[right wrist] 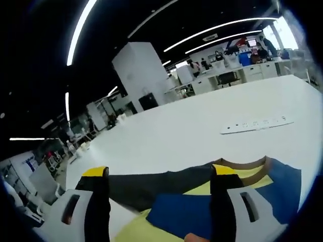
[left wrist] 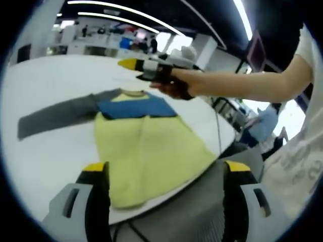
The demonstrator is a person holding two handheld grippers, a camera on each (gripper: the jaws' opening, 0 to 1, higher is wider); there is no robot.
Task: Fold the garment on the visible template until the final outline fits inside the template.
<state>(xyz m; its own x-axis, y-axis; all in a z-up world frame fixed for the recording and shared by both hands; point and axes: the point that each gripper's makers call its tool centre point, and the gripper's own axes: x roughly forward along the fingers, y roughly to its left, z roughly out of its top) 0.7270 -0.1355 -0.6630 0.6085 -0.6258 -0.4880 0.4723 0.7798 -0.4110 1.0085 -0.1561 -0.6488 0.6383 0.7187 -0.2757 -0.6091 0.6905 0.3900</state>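
Yellow, blue-yoked, grey-sleeved knit garment [left wrist: 146,151] overhangs my white table [left wrist: 55,75]; left gripper [left wrist: 166,174], right gripper [right wrist: 159,179] gape empty; careless tug risks slide-off.

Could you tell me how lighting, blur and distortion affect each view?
Left gripper view: fisheye bends the table edge; the shirt is soft with blur, and the window behind the arm is blown out. Right gripper view: dark ceiling with curved light strips, bright glare off the table, and a sharper shirt.
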